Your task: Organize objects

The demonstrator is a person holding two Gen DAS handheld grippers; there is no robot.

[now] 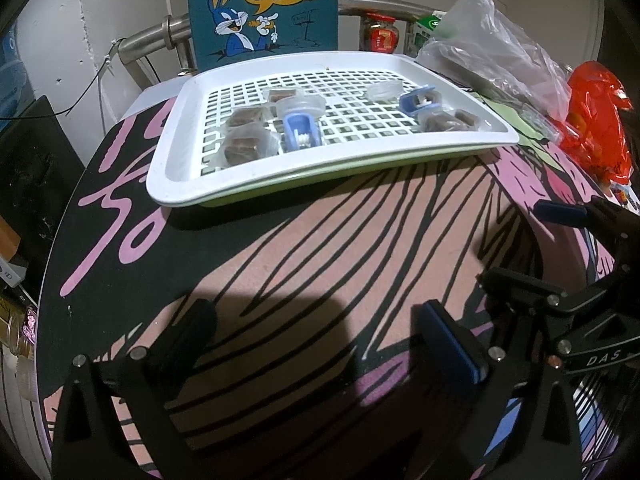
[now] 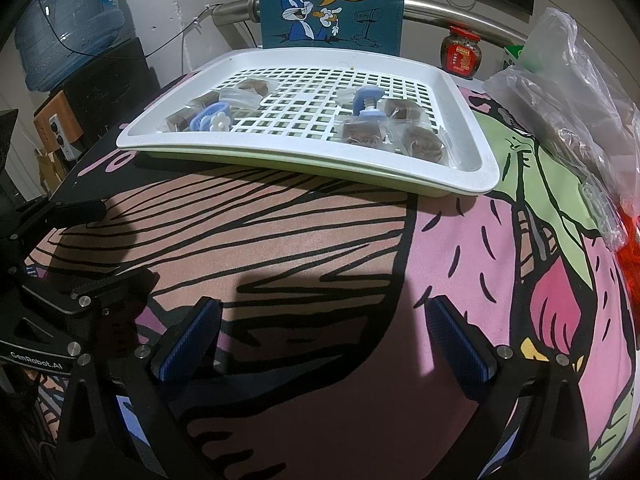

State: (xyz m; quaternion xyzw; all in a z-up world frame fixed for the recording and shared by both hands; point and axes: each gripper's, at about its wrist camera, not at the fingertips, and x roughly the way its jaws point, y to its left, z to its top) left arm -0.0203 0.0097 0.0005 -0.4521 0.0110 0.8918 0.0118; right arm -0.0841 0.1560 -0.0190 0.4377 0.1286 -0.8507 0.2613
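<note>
A white slotted tray (image 1: 192,184) (image 2: 472,176) sits on a green tray at the table's far side. In it lie several wrapped brown snacks (image 1: 244,146) (image 2: 422,142), two blue-and-clear plastic presses (image 1: 302,132) (image 2: 366,102) and a clear lid (image 1: 384,90). My left gripper (image 1: 320,332) is open and empty, low over the cartoon-printed table mat, short of the tray. My right gripper (image 2: 324,332) is open and empty too, also short of the tray. Each gripper shows at the edge of the other's view.
A blue Bugs Bunny board (image 1: 262,8) (image 2: 330,4) stands behind the tray. A clear plastic bag (image 1: 492,40) (image 2: 572,92) and a red bag (image 1: 596,120) lie at the right. A red-lidded jar (image 2: 460,52) and a water bottle (image 2: 68,20) stand at the back.
</note>
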